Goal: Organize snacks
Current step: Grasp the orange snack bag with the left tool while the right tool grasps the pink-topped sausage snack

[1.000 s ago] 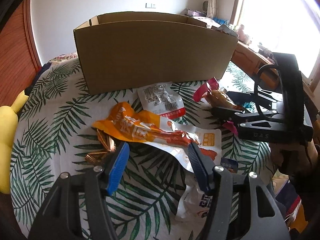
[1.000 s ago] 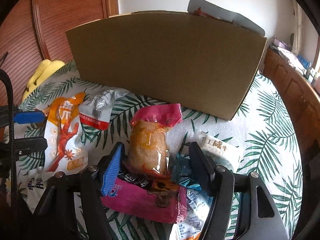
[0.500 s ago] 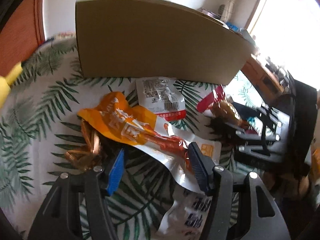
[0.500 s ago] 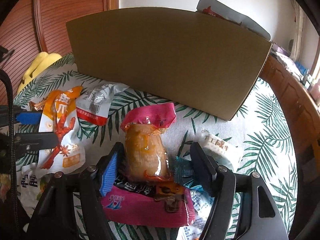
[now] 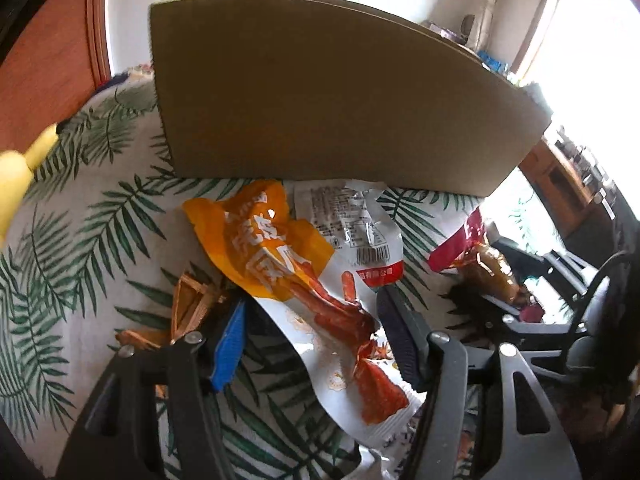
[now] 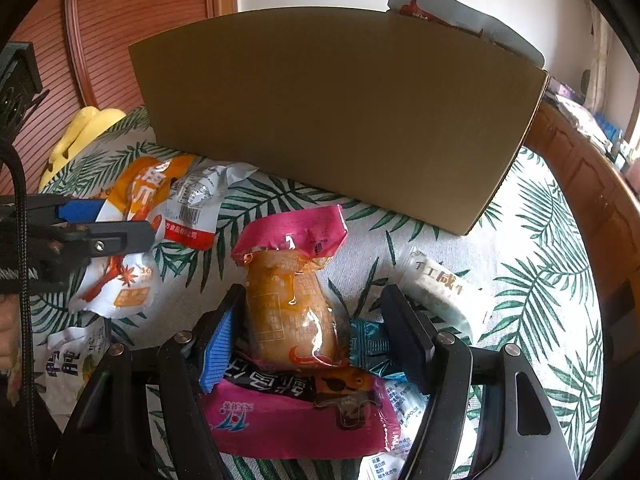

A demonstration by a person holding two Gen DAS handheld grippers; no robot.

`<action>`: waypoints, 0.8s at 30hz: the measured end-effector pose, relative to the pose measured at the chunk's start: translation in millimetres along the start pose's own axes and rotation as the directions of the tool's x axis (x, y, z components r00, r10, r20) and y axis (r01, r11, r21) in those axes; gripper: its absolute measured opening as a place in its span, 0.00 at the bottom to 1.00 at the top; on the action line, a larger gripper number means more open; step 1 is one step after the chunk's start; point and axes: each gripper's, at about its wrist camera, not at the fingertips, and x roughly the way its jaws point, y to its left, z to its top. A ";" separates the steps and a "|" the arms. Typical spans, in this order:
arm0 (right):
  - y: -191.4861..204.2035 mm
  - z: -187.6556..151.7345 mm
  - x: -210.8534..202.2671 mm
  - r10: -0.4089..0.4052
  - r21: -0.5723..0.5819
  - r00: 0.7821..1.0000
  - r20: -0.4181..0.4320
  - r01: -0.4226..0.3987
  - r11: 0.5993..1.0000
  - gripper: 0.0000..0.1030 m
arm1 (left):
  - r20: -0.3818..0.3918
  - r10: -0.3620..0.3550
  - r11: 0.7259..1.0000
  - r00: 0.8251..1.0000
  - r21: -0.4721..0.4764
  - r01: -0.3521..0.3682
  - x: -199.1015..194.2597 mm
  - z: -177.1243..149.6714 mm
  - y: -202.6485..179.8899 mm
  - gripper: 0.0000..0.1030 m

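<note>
— Two grippers, both unclenched. The left gripper [image 5: 312, 332] is spreading its jaws astride the orange-and-white packet [image 5: 304, 280], pads clear of it. The right gripper [image 6: 308, 332] straddles the amber pouch [image 6: 292, 312], not visibly pinching.

— Why straddle?

— Probably lining up grabs, with the cardboard box [image 6: 340, 120] just beyond as the likely destination.

— Anything unclear?

— The box's inside is hidden; one silver packet [image 6: 460, 16] pokes over its rim. The pink packet [image 6: 296, 416] lies partly beneath the pouch.

A home, likely a bedroom. Palm-leaf bedsheet [image 6: 540, 248] covers a bed with a ribbed wooden headboard [image 6: 116, 32] and wooden side rail [image 6: 592, 184]; a yellow plush [image 6: 80, 132] lies by the headboard. White wall, bright curtained window [image 5: 580, 40], cluttered wooden furniture [image 5: 560, 168] beside it.
</note>
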 end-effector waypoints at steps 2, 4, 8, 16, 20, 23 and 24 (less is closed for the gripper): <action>0.4 0.1 0.1 0.000 0.000 1.000 0.000 0.000 1.000 0.69 | 0.008 0.011 1.000 1.000 0.013 -0.011 2.9 0.5 -2.7 0.63; 0.3 0.3 0.2 0.000 0.000 1.000 0.000 0.000 1.000 0.69 | 0.015 0.019 0.999 1.000 0.025 -0.020 4.4 0.0 -4.9 0.63; 0.3 0.3 0.4 0.000 0.000 1.000 0.000 0.000 1.000 0.69 | 0.026 0.009 0.999 1.000 0.038 -0.010 3.8 -0.4 -6.2 0.46; 0.8 0.6 0.6 -0.001 0.000 1.000 0.000 0.001 1.000 0.69 | 0.036 -0.044 0.999 0.998 0.009 0.044 -8.7 -10.1 10.7 0.26; -0.8 -0.3 -0.8 0.000 0.001 1.000 0.000 0.000 1.000 0.69 | 0.054 -0.077 0.997 0.996 0.007 0.076 -18.6 -16.1 15.0 0.24; -0.7 -0.3 -0.9 -0.001 0.001 1.000 0.001 0.001 1.000 0.69 | 0.076 -0.096 0.995 0.992 0.012 0.096 -30.0 -20.1 13.1 0.24; -0.7 -0.5 -1.2 -0.002 0.001 1.000 0.001 0.002 1.000 0.69 | 0.085 -0.105 0.994 0.991 0.012 0.105 -34.5 -21.1 12.4 0.24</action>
